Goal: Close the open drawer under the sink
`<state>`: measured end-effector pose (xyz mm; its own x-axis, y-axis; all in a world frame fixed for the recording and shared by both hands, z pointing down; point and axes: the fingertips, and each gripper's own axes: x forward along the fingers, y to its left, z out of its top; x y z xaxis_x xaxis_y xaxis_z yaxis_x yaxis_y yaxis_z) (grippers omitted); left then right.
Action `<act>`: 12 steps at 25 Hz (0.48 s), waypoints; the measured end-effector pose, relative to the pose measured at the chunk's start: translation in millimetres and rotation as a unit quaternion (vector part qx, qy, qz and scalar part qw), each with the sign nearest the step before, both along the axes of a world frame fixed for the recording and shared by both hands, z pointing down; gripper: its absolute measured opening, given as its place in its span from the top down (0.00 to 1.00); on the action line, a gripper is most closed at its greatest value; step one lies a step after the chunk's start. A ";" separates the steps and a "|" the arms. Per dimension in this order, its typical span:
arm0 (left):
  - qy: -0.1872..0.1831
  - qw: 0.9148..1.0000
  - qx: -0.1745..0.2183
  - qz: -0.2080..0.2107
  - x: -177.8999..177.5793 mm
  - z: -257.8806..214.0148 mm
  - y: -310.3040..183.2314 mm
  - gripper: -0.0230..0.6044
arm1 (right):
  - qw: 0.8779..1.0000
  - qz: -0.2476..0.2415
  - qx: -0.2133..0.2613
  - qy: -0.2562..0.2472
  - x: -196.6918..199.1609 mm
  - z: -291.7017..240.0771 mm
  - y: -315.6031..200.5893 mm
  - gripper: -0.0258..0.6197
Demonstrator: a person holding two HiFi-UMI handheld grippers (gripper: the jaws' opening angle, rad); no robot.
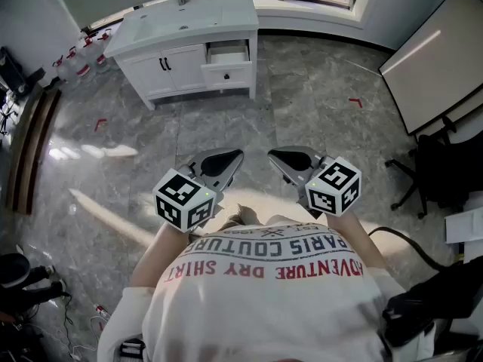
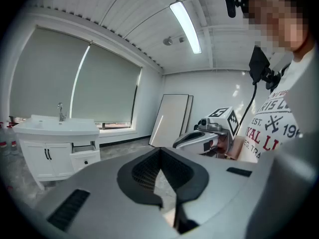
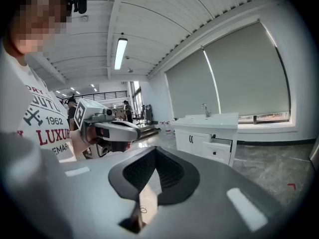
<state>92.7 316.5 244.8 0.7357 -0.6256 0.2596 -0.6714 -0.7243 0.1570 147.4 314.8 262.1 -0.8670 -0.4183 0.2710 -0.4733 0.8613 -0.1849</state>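
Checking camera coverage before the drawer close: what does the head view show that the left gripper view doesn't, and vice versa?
Head view only: red corner floor marks and a black office chair.

Left gripper view only: a long ceiling strip light and grey roller blinds.

Both: the white sink cabinet with its white drawer pulled open, the left gripper and the right gripper, each with jaws together and empty.

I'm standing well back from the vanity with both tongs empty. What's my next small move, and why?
Probably step forward toward the right side of the vanity. The open drawer juts out there, far across the floor, while the left tongs and right tongs are shut, empty and held close to you, seemingly too far to push the drawer front.
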 end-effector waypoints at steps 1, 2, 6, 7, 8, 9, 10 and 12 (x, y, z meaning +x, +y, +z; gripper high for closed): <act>0.000 1.000 0.000 0.000 0.5 -0.8 -1.0 0.96 | 1.000 0.001 -0.001 -0.001 0.4 -0.8 -1.1 0.96; -0.001 1.000 0.000 0.000 1.0 -1.6 -1.8 0.96 | 1.000 0.001 -0.001 -0.001 0.8 -1.4 -2.0 0.96; -0.001 1.000 -0.001 0.002 3.6 -1.8 -0.2 0.96 | 1.000 0.000 -0.001 -0.001 1.7 -1.3 -0.2 0.96; -0.002 1.000 -0.002 0.002 4.1 -1.3 0.8 0.96 | 1.000 0.000 -0.001 -0.001 1.7 -0.8 1.0 0.96; -0.002 1.000 -0.002 0.003 4.6 -0.8 1.5 0.96 | 1.000 -0.001 -0.001 -0.001 1.8 -0.1 2.0 0.96; -0.002 1.000 -0.002 0.004 5.2 -0.3 1.9 0.96 | 1.000 -0.002 -0.001 0.000 2.0 0.7 2.7 0.96; -0.002 1.000 -0.003 0.005 6.0 0.2 1.9 0.96 | 1.000 -0.003 -0.001 0.001 2.4 1.4 3.2 0.96; -0.002 1.000 -0.003 0.006 8.1 0.9 1.6 0.96 | 1.000 -0.002 -0.001 0.000 4.0 2.5 3.5 0.96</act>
<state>100.8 318.2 245.7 0.7423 -0.6146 0.2668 -0.6629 -0.7316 0.1590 151.4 318.3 264.5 -0.8690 -0.4135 0.2718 -0.4692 0.8630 -0.1873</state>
